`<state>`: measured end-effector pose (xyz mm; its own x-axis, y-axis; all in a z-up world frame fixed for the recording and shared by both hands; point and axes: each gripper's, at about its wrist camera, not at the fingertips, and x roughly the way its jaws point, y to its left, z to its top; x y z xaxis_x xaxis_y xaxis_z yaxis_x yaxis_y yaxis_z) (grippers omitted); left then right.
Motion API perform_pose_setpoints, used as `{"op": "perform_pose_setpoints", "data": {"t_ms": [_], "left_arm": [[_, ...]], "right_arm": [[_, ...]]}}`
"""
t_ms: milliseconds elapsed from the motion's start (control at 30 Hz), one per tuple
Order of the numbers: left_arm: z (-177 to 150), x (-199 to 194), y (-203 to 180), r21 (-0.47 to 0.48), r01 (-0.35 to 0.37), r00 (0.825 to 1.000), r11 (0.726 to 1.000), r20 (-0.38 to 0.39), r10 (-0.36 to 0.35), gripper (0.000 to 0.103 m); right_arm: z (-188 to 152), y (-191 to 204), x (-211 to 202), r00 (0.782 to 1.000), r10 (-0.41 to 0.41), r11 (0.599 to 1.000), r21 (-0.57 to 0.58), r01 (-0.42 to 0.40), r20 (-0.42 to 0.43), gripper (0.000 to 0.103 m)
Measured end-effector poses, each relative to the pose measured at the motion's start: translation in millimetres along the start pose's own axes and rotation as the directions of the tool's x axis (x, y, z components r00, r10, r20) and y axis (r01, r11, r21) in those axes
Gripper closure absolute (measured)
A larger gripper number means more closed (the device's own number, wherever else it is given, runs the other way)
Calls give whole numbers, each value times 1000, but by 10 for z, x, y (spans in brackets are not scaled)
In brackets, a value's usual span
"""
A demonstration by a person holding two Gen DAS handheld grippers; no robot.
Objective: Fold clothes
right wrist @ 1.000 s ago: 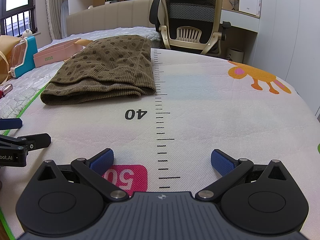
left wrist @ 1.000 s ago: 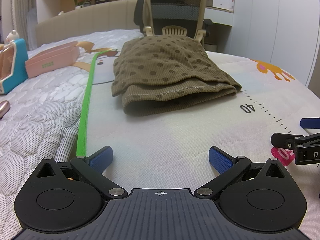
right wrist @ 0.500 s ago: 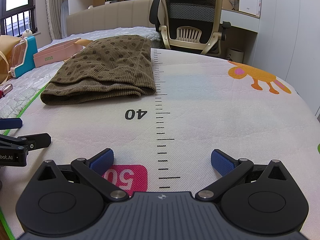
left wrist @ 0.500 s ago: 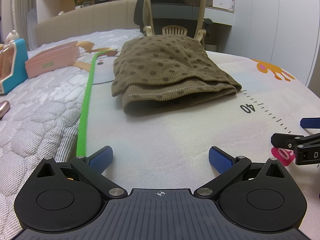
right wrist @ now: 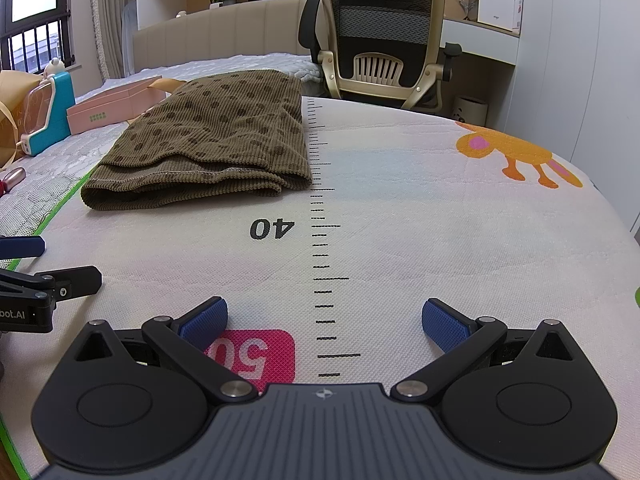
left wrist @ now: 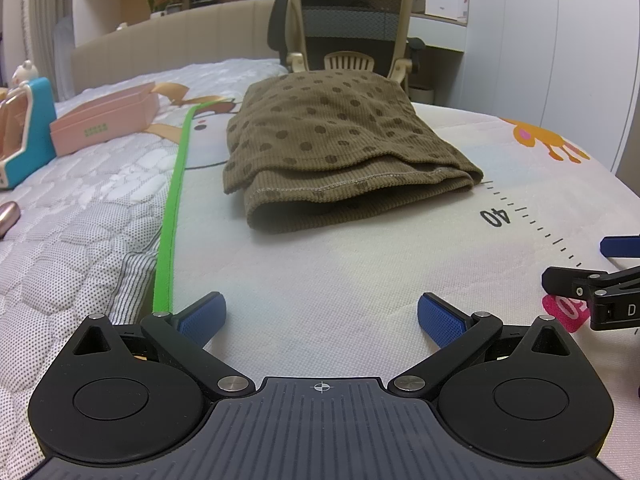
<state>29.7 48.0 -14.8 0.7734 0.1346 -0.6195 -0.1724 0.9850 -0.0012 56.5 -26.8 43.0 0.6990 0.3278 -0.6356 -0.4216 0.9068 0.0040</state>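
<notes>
Now both grippers rest low over a white mat (right wrist: 440, 220) that lies on a bed, and both hold nothing. The left gripper (left wrist: 320, 314) has its blue pads (left wrist: 202, 316) wide apart, with only bare mat between them. The right gripper (right wrist: 325, 318) also has its jaws spread wide, and a pink label with "50" (right wrist: 250, 354) shows on the mat just beside its left pad. The task's thing, a brown dotted garment (left wrist: 336, 152), lies folded on the far part of the mat, well apart from both grippers. Its layered open edge faces the cameras and its right side touches the printed ruler line (right wrist: 320, 208), just above the number "40". A green border (left wrist: 174, 208) runs along the mat's left edge, near the garment. Further left on the quilt (left wrist: 72, 240) stand a pink box (left wrist: 106, 124) and a teal toy (left wrist: 30, 128). Behind the bed stands an office chair (right wrist: 384, 40). In each view the other gripper's tip shows at the side.
</notes>
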Motion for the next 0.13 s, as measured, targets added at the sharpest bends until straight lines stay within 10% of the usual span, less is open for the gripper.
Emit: {"op": "perform_pose_setpoints", "data": {"t_ms": [133], "left_arm": [[-5, -8, 2, 0, 3, 1000, 1000, 3, -3, 0]], "right_arm": [[0, 2, 0, 1000, 0, 1000, 0, 0, 0, 0]]}}
